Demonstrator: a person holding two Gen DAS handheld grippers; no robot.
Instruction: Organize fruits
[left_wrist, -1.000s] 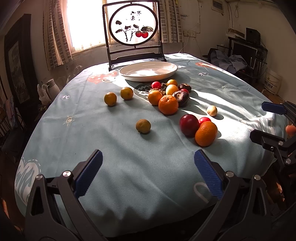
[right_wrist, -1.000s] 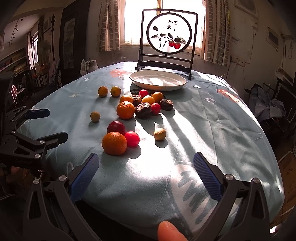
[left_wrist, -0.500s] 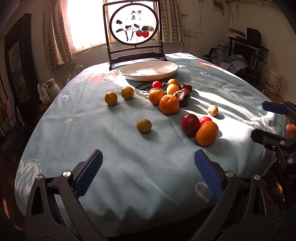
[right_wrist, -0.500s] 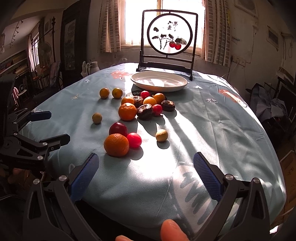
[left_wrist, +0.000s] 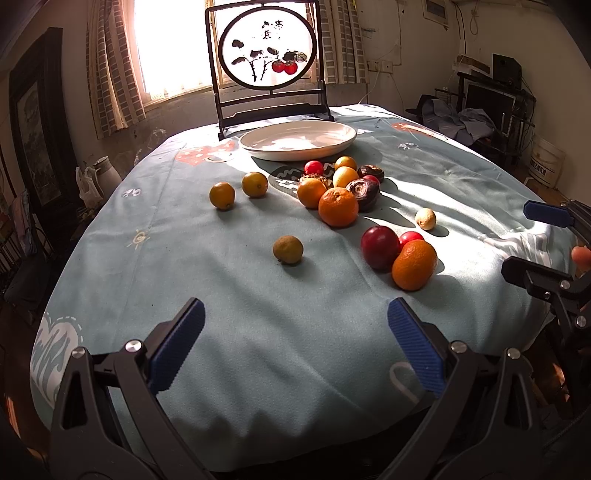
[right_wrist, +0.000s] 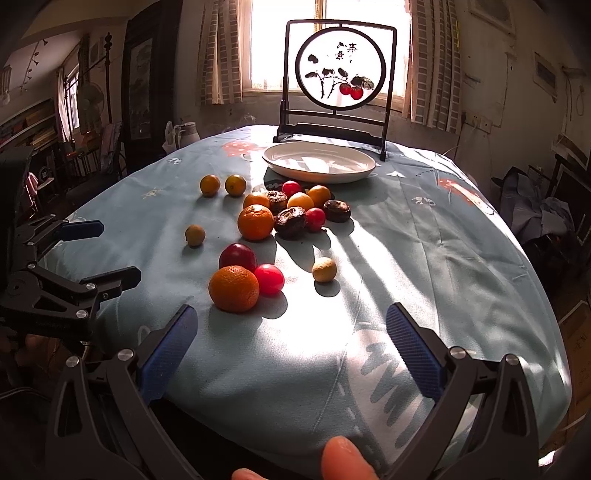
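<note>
Orange fruit (right_wrist: 233, 288) lies just ahead of spread right tongs (right_wrist: 291, 347); left tongs (left_wrist: 295, 341) spread.

A round table under a pale blue tablecloth (left_wrist: 229, 295) carries loose fruits: an orange (right_wrist: 233, 288), a dark red plum (right_wrist: 237, 256) and more ahead of the right gripper (right_wrist: 288, 341), then a white plate (right_wrist: 318, 163) and a framed painted screen (right_wrist: 338, 85) farther off

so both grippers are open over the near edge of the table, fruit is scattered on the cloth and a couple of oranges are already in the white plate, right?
Not quite: the white plate is bare, as the right wrist view shows. Every fruit, including the near orange, lies on the tablecloth. The rest holds: the left gripper and right gripper are open.
</note>
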